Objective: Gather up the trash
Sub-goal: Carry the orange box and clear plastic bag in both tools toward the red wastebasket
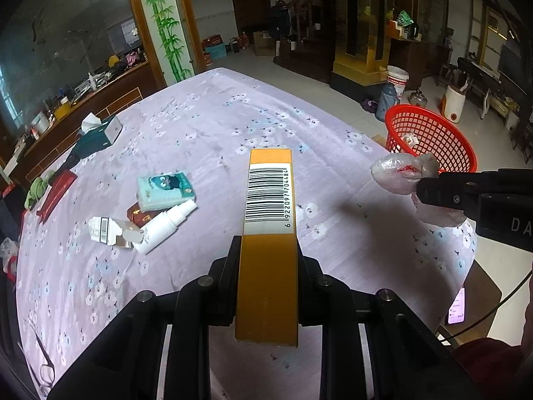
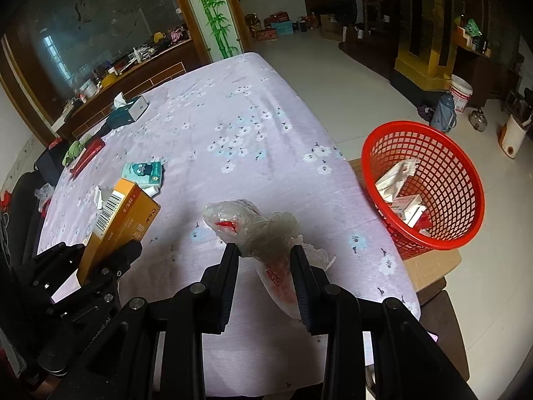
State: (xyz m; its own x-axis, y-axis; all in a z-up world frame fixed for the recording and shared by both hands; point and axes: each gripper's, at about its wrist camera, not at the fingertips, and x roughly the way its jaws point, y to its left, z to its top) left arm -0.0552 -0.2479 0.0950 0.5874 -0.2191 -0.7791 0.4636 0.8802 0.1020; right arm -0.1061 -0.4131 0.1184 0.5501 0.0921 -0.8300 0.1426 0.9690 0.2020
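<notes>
My left gripper is shut on a long orange box with a barcode, held above the flowered tablecloth. The same orange box shows at the left of the right wrist view. My right gripper is shut on a crumpled clear plastic bag with red marks; this plastic bag appears at the right of the left wrist view. A red mesh basket stands off the table's right edge with several white packages inside; the red basket is beyond the bag.
On the cloth lie a teal tissue pack, a white spray bottle, an open white carton, a tissue box, a red case and scissors. A phone rests on a stool at the right.
</notes>
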